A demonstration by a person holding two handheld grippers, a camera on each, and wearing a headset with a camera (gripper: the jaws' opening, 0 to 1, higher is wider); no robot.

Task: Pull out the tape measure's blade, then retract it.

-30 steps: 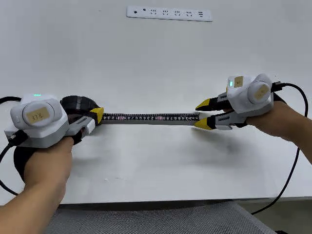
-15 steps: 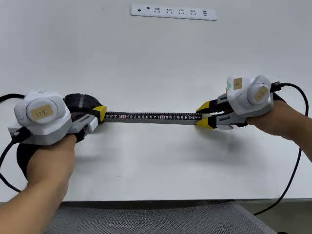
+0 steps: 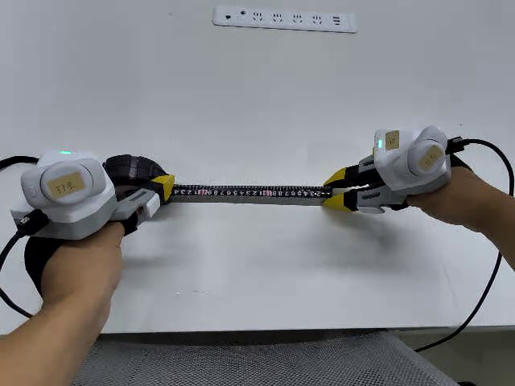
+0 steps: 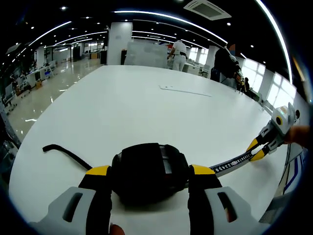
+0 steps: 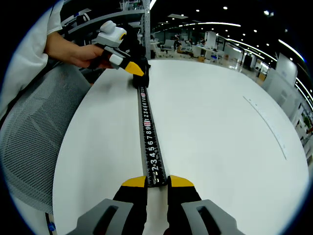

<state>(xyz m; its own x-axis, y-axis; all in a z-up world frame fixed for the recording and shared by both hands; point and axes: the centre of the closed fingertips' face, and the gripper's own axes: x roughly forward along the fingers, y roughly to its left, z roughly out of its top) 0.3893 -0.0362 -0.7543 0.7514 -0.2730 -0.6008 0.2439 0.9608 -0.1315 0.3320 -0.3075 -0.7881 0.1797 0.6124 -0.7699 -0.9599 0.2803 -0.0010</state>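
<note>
- left gripper point(image 4: 149, 172): clenched on the tape measure case point(image 4: 146, 159), one yellow-tipped jaw on each side of it
- tape measure case: black and rounded, at the left end of the white table point(image 3: 241, 104), down at the tabletop, near the person's edge
- black cable point(image 4: 63, 151): lies on the table just left of the case in the left gripper view
- blade point(image 3: 249, 193): pulled out of the case, runs straight to the right between the two grippers, low over the table, numbered face up
- right gripper point(image 5: 151, 182): jaws almost together, pinching the free end of the blade; the blade tip sits between the yellow tips
- the grippers are well apart, each held in one of the person's hands
- power strip point(image 3: 286, 18): white, flat along the far side of the table, well away from the blade
- black cord point(image 3: 491, 265): trails from the right gripper and off the table's near right edge
</note>
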